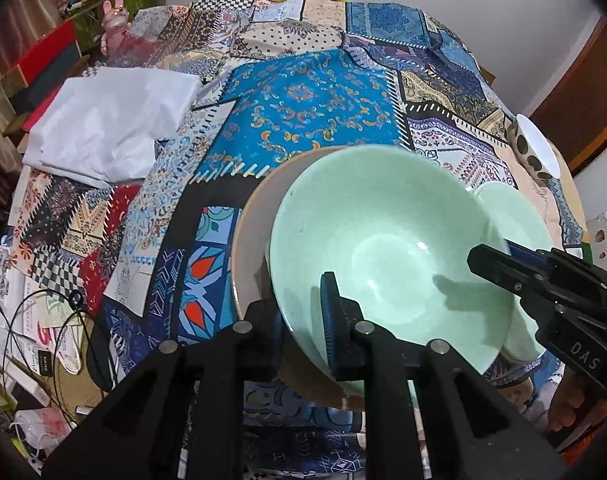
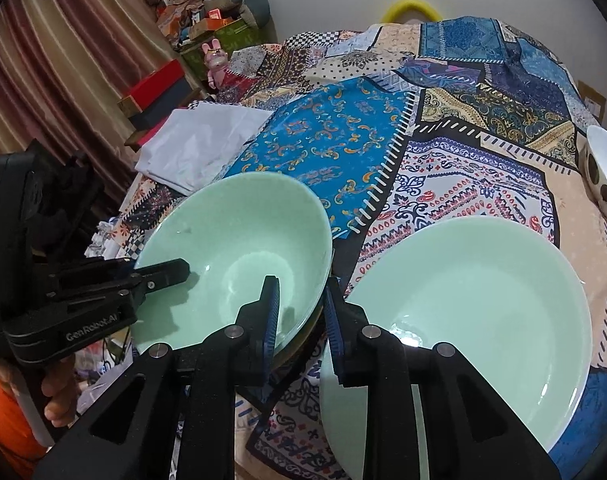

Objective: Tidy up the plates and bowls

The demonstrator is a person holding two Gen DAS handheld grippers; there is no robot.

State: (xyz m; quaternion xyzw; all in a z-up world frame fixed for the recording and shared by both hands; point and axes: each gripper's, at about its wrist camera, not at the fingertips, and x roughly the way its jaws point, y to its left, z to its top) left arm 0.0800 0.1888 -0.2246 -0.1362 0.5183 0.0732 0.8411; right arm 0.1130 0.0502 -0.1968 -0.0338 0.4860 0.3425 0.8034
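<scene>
Green bowl (image 1: 387, 248) sits tilted on a beige plate (image 1: 251, 240) on the tabletop; both tools grip its rim: left tool (image 1: 303, 320), right tool (image 2: 299, 312). Next: lift it level toward the green plate (image 2: 463, 320).

Bright overhead indoor light, soft shadows, fisheye-warped edges, dark corners.

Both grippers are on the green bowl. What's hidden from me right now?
- Beige plate, left wrist view: mostly covered by the green bowl.
- Green plate, right wrist view: near edge hidden behind the right gripper.
- Spotted bowl: cut off by the right edge.
- Bowl's underside: unseen in both views.
</scene>
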